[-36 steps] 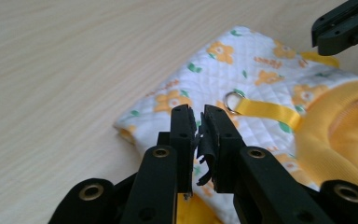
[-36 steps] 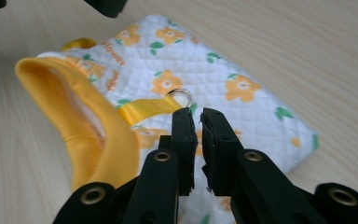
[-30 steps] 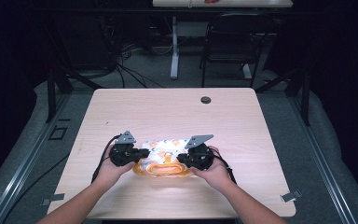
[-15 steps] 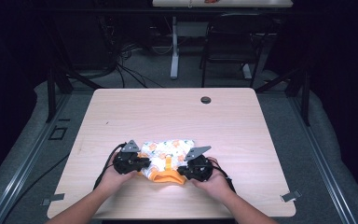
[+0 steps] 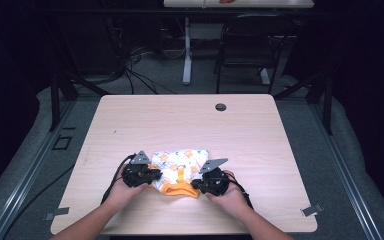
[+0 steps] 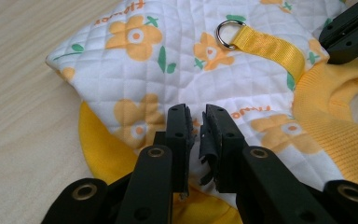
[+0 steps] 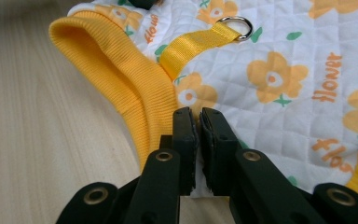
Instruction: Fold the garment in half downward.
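Garment (image 5: 180, 170), a quilted flower-print pet vest, lies flat near the table's (image 5: 130, 120) front edge, apparently laid down but not released: left gripper (image 5: 152, 175) and right gripper (image 5: 196, 183) each pinch an edge of it.

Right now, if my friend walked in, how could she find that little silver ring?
Start at the wooden table and go to the small flowery vest lying near the front edge, between the two hands. A yellow strap runs up the middle of its white quilted back from the yellow collar. The ring sits at the strap's end, the one shiny metal bit among soft cloth.
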